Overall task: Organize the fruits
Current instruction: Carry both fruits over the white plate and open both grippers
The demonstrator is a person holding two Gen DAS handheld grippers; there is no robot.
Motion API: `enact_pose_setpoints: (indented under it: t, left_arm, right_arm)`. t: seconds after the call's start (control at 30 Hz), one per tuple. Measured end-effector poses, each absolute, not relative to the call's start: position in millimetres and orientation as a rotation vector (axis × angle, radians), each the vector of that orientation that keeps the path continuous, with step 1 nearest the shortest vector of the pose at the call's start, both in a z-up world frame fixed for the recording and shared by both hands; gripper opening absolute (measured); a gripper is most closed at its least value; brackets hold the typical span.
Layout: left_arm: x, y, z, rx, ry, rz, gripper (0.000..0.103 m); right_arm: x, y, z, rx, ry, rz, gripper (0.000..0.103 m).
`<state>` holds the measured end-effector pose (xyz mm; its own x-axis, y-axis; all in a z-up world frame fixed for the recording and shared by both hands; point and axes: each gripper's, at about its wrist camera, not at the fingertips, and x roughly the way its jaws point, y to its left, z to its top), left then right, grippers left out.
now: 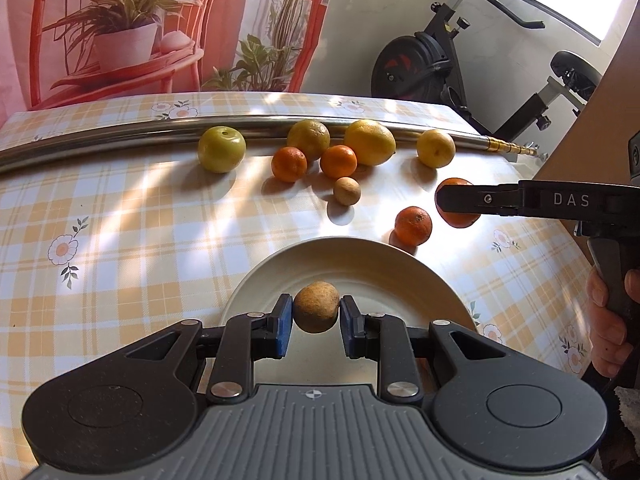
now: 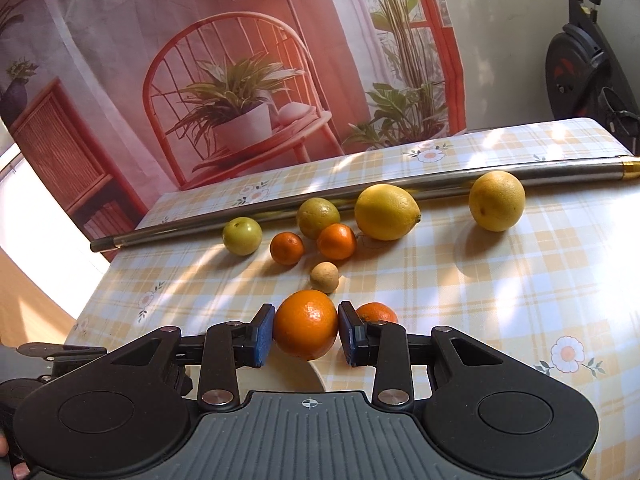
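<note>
Two grippers, each clenched on fruit. Left gripper (image 1: 316, 314): pads (image 1: 283, 328) pinching a small brown fruit (image 1: 317, 307) above the white plate (image 1: 384, 264). Right gripper (image 2: 306, 334): clamped on an orange (image 2: 306, 325), held over the checked tablecloth (image 2: 480, 300) by the plate's rim. At twelve o'clock, loose citrus along a metal rod (image 2: 320, 204).
</note>
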<state>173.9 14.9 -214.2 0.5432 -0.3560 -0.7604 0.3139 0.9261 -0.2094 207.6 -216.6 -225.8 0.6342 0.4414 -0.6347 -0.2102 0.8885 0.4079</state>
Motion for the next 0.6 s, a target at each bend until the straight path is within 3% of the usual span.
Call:
enact_pose_setpoints:
  t: [0.23,0.6]
  left_arm:
    - [169.4,26.1,-222.2,-0.063,0.934,-0.36,0.027]
    - [165.3,31.7,-236.2,-0.036,0.96,-0.314,0.027]
  right_arm:
    - [192.4,-183.4,-237.6,0.099,0.876,0.407,0.031]
    - [180.2,-158.3,-258.9,0.033,0.941,0.425,0.031]
